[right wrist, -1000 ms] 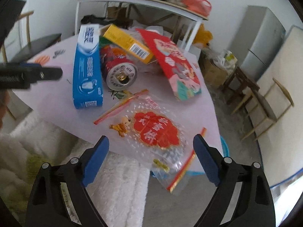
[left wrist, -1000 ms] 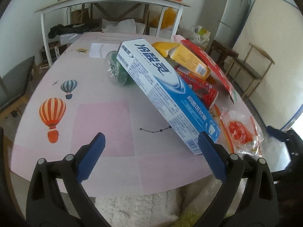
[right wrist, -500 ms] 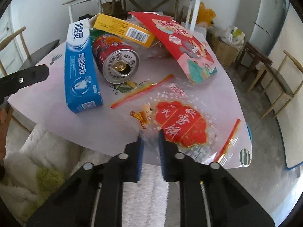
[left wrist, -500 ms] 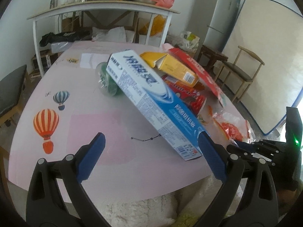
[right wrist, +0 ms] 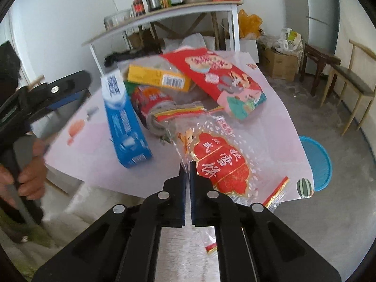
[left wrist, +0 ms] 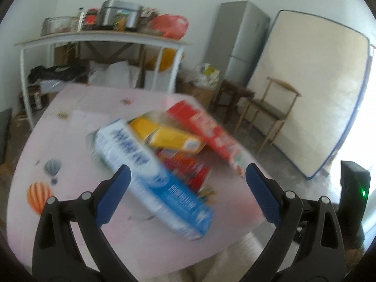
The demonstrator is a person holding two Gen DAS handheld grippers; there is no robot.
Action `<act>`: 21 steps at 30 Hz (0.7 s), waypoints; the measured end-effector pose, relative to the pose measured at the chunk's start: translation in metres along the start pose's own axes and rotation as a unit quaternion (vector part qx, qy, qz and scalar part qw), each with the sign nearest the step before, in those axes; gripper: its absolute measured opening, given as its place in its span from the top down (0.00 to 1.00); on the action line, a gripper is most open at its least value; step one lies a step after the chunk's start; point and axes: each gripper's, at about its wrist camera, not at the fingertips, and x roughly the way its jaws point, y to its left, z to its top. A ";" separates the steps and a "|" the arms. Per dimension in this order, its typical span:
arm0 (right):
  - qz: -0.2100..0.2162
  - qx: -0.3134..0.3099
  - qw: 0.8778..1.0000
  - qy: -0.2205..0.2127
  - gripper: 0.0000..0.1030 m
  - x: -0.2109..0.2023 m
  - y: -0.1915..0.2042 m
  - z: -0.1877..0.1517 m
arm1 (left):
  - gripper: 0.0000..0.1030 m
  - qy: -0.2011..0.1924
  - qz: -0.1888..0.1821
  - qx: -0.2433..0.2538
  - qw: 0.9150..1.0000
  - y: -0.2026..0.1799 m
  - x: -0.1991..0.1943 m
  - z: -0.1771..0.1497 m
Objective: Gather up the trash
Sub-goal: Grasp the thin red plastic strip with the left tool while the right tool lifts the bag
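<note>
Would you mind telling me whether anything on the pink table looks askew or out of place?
Yes. The blue toothpaste box and yellow box lean on a tipped red can instead of lying flat. The clear snack bag overhangs the table edge, pinched by the shut right hand-held gripper.

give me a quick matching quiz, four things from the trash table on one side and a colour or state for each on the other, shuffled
Things:
1. toothpaste box
2. clear snack bag
3. left claw
4. basin on the floor

States or colours:
A. pinched at its edge by the shut right claw
B. blue, round
C. blue and white, lying on the table
D. open, holding nothing

Pairs: 1-C, 2-A, 3-D, 4-B
</note>
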 end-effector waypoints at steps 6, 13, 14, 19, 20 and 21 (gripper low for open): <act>0.041 0.042 0.998 -0.035 0.97 -0.024 -0.011 0.006 | 0.26 0.037 -0.087 -0.046 0.994 -0.014 0.032 0.027; 0.041 0.104 0.991 -0.072 0.97 -0.051 -0.049 0.005 | 0.38 0.104 -0.128 -0.111 0.980 -0.027 0.090 0.034; 0.042 0.114 0.990 -0.078 0.97 -0.053 -0.056 0.004 | 0.39 0.117 -0.132 -0.124 0.976 -0.029 0.099 0.034; 0.045 0.152 0.982 -0.100 0.97 -0.061 -0.081 0.002 | 0.39 0.175 -0.143 -0.186 0.956 -0.040 0.142 0.028; 0.045 0.157 0.981 -0.104 0.97 -0.062 -0.086 0.002 | 0.39 0.183 -0.131 -0.192 0.955 -0.043 0.150 0.027; 0.044 0.159 0.981 -0.106 0.97 -0.061 -0.088 0.001 | 0.39 0.190 -0.119 -0.195 0.955 -0.046 0.158 0.025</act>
